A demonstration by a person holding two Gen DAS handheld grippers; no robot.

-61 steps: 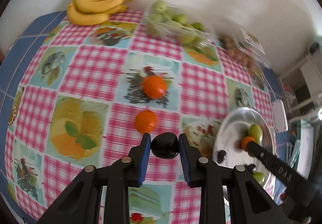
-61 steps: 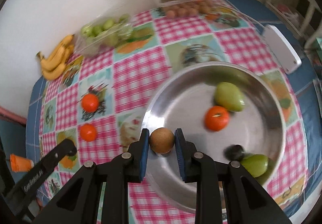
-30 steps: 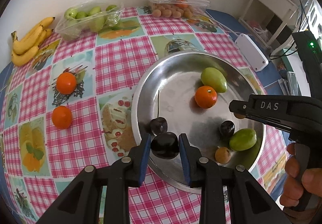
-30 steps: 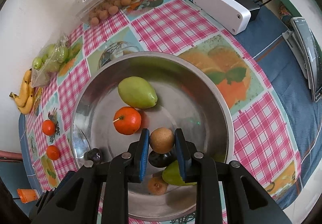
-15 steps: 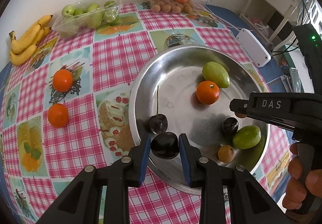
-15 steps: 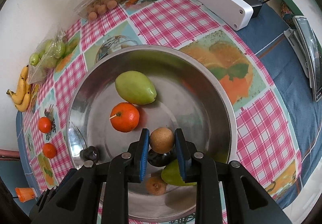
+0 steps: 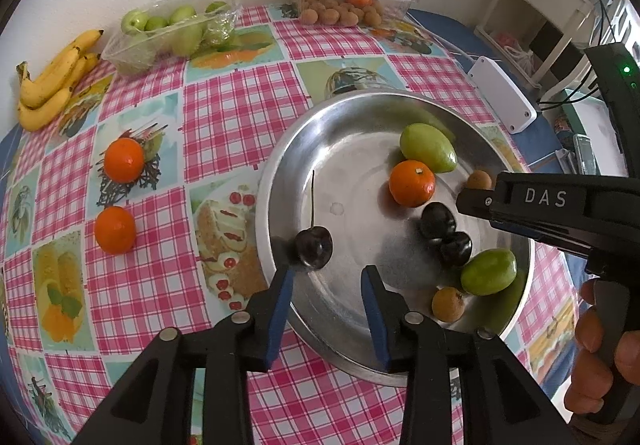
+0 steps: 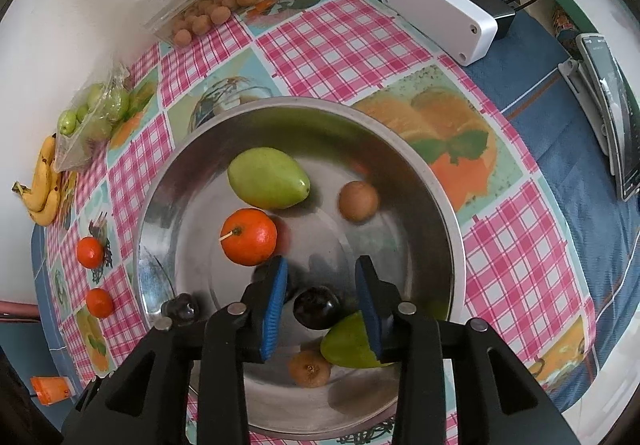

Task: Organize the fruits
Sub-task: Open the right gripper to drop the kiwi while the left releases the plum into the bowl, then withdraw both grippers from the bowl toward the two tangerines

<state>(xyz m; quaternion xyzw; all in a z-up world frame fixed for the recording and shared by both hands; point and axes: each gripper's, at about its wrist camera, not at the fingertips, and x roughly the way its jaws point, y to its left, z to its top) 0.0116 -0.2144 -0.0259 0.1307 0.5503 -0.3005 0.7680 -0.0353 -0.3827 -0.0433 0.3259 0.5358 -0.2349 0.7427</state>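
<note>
A steel bowl [image 7: 280, 173] [image 8: 432, 173] holds a green mango [image 7: 428, 148] [image 8: 268, 177], a tangerine [image 7: 412, 183] [image 8: 249, 236], dark plums [image 7: 438, 221] [image 8: 317, 307], a stemmed cherry [image 7: 314, 247], a second green fruit [image 7: 488, 272] and small brown fruits [image 7: 448, 304] [image 8: 358, 201]. My left gripper [image 7: 326, 295] is open and empty over the bowl's near rim. My right gripper [image 8: 321, 301] is open and empty above the bowl's middle; it also shows in the left wrist view [image 7: 476, 201].
Two tangerines [image 7: 124, 160] [image 7: 115, 229] lie on the checked cloth left of the bowl. Bananas [image 7: 56, 81], a tray of green fruit [image 7: 172, 31] and a box of brown fruit [image 7: 344, 5] stand along the wall. A white adapter [image 8: 438, 15] lies beyond the bowl.
Both grippers have opened. The left let go its dark plum, which now lies in the bowl. The right let go its brown fruit, which rolled to the bowl's far right side.
</note>
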